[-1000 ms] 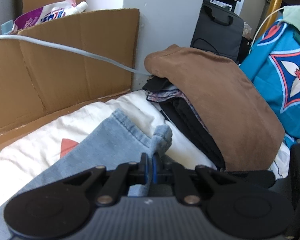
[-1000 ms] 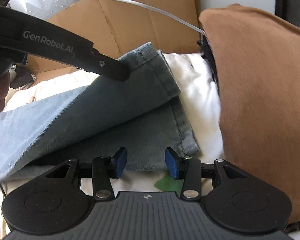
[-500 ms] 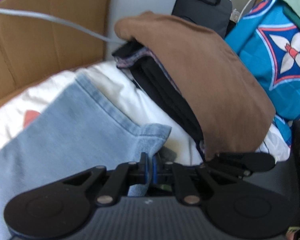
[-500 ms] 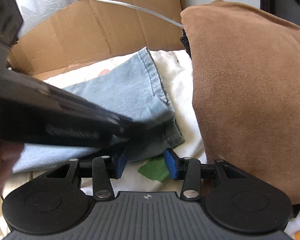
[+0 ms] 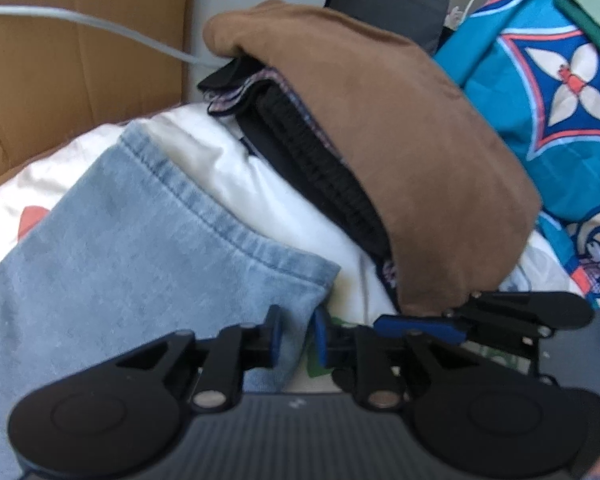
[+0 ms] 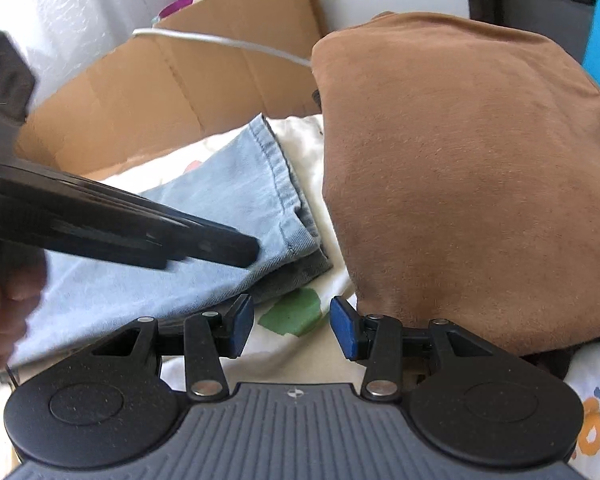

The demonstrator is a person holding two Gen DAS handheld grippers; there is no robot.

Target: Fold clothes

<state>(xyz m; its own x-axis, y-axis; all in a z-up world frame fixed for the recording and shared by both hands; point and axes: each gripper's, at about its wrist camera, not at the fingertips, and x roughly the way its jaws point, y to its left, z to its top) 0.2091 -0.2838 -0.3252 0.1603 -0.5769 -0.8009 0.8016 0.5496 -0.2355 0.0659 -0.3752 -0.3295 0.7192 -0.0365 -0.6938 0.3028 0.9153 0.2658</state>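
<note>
Hidden, cropped and blurred parts

The jeans run off the left wrist view's left edge, their hem corner hidden behind the left gripper. Dark garments lie mostly buried under the brown garment; how many, I cannot tell. In the right wrist view the left gripper's arm is motion-blurred, and a hand is cut off at the left edge.

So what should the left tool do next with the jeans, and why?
Probably back straight off. The left tool is opening, the jeans corner still sits between its pads, and that leg already lies folded flat on the white sheet.
</note>
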